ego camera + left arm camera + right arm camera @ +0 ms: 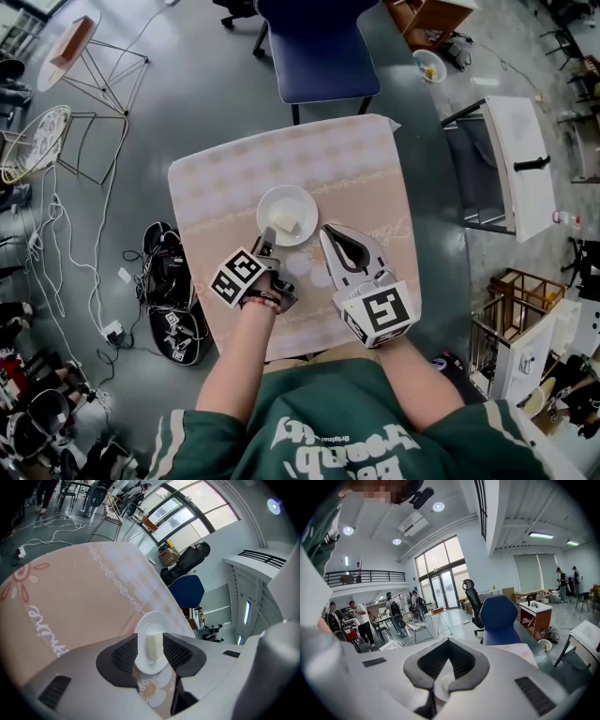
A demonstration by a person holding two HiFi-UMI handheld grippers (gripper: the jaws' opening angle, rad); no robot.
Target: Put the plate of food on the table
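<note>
We look down on a small square table [375,169] covered with a peach-coloured cloth printed with pale lace bands and flowers. The round white ceramic plate [298,200] sits flat on that cloth, close to the middle of the tabletop, and a pale cream rectangular block of food [285,225] lies on its near half.

Our left gripper [150,636], grey-bodied with black ribbed pads, reaches in from the plate's 7 o'clock. Its jaws stand wide apart, one either side of the plate's near rim. The rim and the block show in the gap between them, and the pads do not press on the plate, so it has hold of nothing. Below the rim, a pale flower with an orange centre [150,691] on the cloth shows through the same gap.

Our right gripper [447,641], of the same grey and black make, hangs over the cloth at the plate's 4 o'clock, just beside the plate. Its tips meet, closed together with nothing caught between them. Only a sliver of pale surface shows through the opening behind the tips.

A dark blue upholstered chair [319,47] stands on the grey floor at the table's 12 o'clock. Two wire-frame side tables [94,75] stand at its 10 o'clock, well apart from it.
</note>
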